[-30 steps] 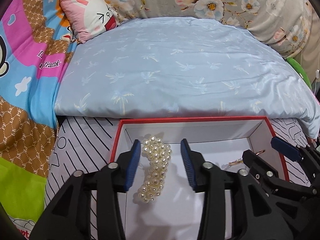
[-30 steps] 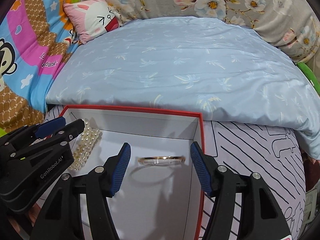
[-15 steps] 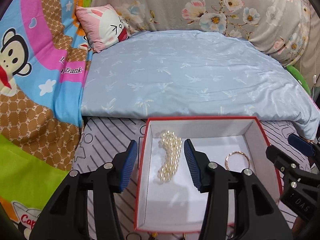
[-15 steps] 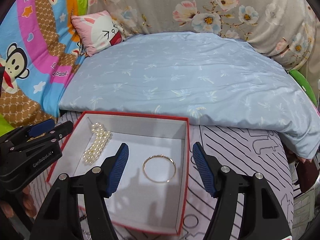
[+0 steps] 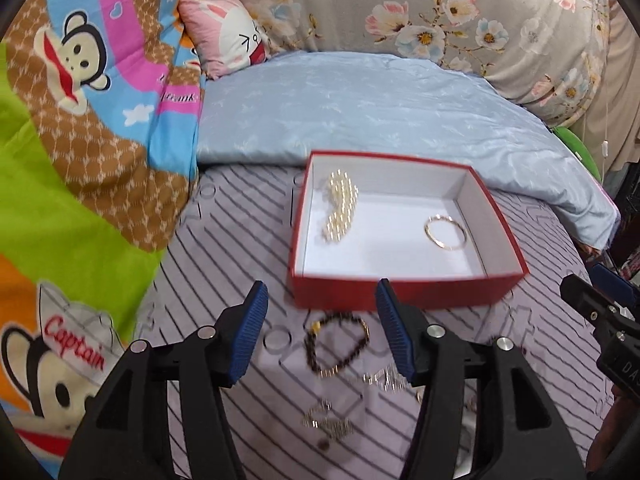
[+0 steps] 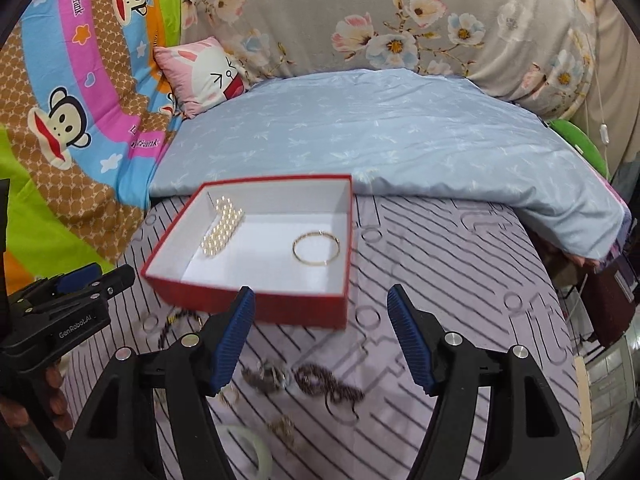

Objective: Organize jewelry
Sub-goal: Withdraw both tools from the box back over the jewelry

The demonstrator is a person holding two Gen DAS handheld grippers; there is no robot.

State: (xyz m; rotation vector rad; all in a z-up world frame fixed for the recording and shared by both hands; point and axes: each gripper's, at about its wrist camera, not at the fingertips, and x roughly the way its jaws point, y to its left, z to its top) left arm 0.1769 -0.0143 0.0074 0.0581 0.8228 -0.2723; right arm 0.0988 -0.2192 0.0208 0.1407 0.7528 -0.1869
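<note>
Left tool point(image 5: 320, 328) released, nothing between the pads; its jaws have just been opening wider. Right tool point(image 6: 320, 336) also spread and empty. We take the red box point(image 5: 400, 294) as landmark: both tools sit on its near side, pulled clear of it. Inside the box, pearl bracelet point(image 5: 340, 208) lies at the left end, long axis running front to back, gold bangle point(image 5: 445, 231) flat at the right end. Loose pieces lie on the striped bed sheet point(image 5: 240, 240) just in front of the box. Dark bead bracelet point(image 5: 336, 346) sits directly between the left tool's fingers, below them, so we judge the left hand nearer to it. Dark chain cluster point(image 6: 328, 386) lies between the right tool's fingers. Motion blur smears the small silvery bits point(image 5: 328, 420); we can't tell what they are. Pale ring point(image 6: 256, 452) is partly cut off behind the right tool.
</note>
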